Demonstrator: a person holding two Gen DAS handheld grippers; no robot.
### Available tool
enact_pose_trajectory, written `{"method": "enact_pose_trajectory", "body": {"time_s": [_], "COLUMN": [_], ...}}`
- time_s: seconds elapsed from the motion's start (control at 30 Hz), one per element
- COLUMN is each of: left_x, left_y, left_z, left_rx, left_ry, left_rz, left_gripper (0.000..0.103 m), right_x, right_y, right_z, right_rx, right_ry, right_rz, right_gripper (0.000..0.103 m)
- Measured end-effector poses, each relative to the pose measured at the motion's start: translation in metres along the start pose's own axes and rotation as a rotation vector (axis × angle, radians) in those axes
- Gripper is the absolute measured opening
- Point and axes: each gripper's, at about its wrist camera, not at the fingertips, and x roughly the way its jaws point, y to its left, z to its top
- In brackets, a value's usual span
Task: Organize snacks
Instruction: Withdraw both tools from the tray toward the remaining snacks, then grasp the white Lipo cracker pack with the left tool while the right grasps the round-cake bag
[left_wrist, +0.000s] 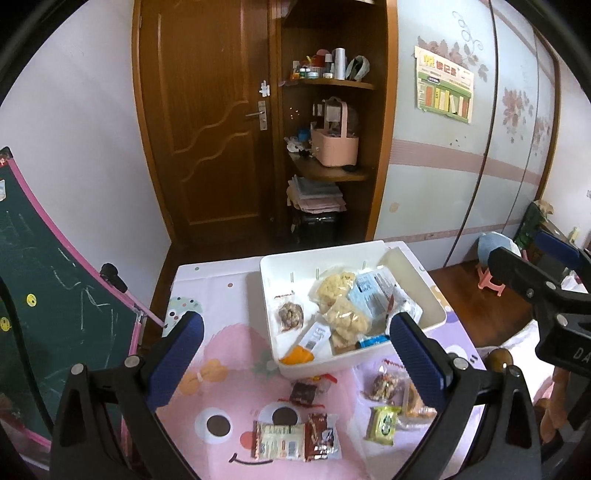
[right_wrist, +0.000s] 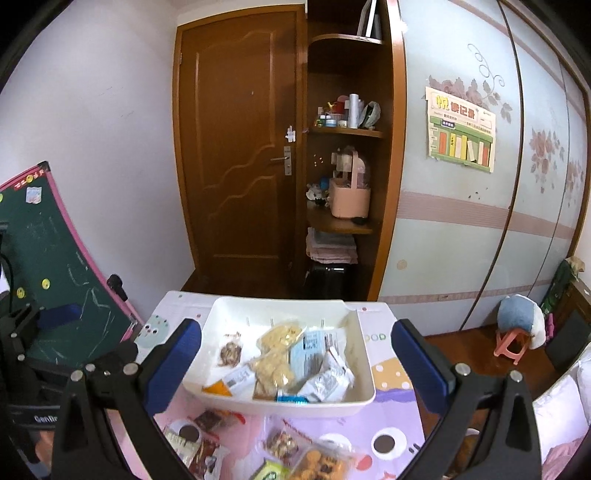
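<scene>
A white bin (left_wrist: 436, 310) (right_wrist: 364, 354) stands on the table at the far side and holds several snack packets: pale puffed snacks (left_wrist: 343, 314) (right_wrist: 273, 354), a light blue packet (left_wrist: 369, 295) (right_wrist: 310, 350), a nut pack (left_wrist: 290, 315) (right_wrist: 229, 352). In front of the bin loose packets lie on the pink cartoon cloth (left_wrist: 229, 387) (right_wrist: 388, 417): a beige bar (left_wrist: 279, 441), a dark red packet (left_wrist: 321, 435), a small brown packet (left_wrist: 303, 393), a green packet (left_wrist: 384, 424), a nut pack (left_wrist: 384, 386) (right_wrist: 282, 443), cookies (right_wrist: 319, 463). My left gripper (left_wrist: 295, 365) is open and empty above them. My right gripper (right_wrist: 295, 369) is open and empty over the bin's near edge.
A green chalkboard (left_wrist: 55, 325) (right_wrist: 55, 280) leans at the table's left. Behind the table are a brown door (left_wrist: 207, 122), open corner shelves with a pink basket (left_wrist: 334, 142), and a sliding wardrobe (left_wrist: 461, 147). A pink stool (right_wrist: 511, 345) stands on the floor at right.
</scene>
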Motion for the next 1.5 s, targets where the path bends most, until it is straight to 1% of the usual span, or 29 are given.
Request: {"method": "enact_pose_trajectory", "body": {"time_s": [0.1, 0.23, 0.33, 0.43, 0.5, 0.57, 0.7, 0.83, 1.0, 1.13, 1.2, 1.37, 1.5], "left_x": [-0.011, -0.02, -0.019, -0.013, -0.008, 0.001, 0.021, 0.053, 0.095, 0.126, 0.138, 0.162, 0.177], "left_y": [0.001, 0.002, 0.003, 0.006, 0.007, 0.01, 0.018, 0.03, 0.045, 0.053, 0.054, 0.052, 0.052], "left_z": [-0.01, -0.025, -0.035, -0.052, -0.06, -0.07, -0.089, -0.116, -0.153, -0.183, -0.193, -0.205, -0.208], "left_rx": [0.016, 0.03, 0.039, 0.043, 0.041, 0.041, 0.028, 0.0, -0.04, -0.071, -0.076, -0.065, -0.083], "left_ry": [0.003, 0.006, 0.018, 0.048, 0.063, 0.083, 0.121, 0.208, 0.313, 0.401, 0.431, 0.484, 0.51], "left_rz": [-0.006, -0.018, -0.021, -0.033, -0.035, -0.032, -0.026, -0.027, -0.007, 0.014, 0.02, 0.04, 0.036], "left_gripper": [0.101, 0.101, 0.101, 0.101, 0.101, 0.101, 0.101, 0.101, 0.101, 0.101, 0.101, 0.101, 0.1], "right_x": [-0.005, -0.011, -0.007, 0.0, 0.006, 0.013, 0.027, 0.046, 0.071, 0.099, 0.11, 0.136, 0.152], "right_y": [0.001, 0.0, -0.002, -0.003, -0.004, -0.005, -0.006, -0.011, -0.018, -0.028, -0.032, -0.039, -0.038], "right_z": [-0.01, -0.025, -0.035, -0.046, -0.055, -0.063, -0.082, -0.108, -0.137, -0.163, -0.172, -0.194, -0.205], "right_rx": [-0.022, -0.041, -0.044, -0.058, -0.06, -0.055, -0.053, -0.033, -0.016, 0.024, 0.042, 0.077, 0.113], "right_ry": [0.024, 0.035, 0.068, 0.099, 0.126, 0.157, 0.218, 0.292, 0.359, 0.442, 0.472, 0.515, 0.553], "right_rz": [0.013, 0.023, 0.026, 0.031, 0.047, 0.067, 0.08, 0.093, 0.06, 0.009, -0.008, -0.07, -0.055], "right_gripper": [0.103, 0.103, 0.103, 0.103, 0.103, 0.103, 0.103, 0.103, 0.103, 0.103, 0.103, 0.103, 0.103]}}
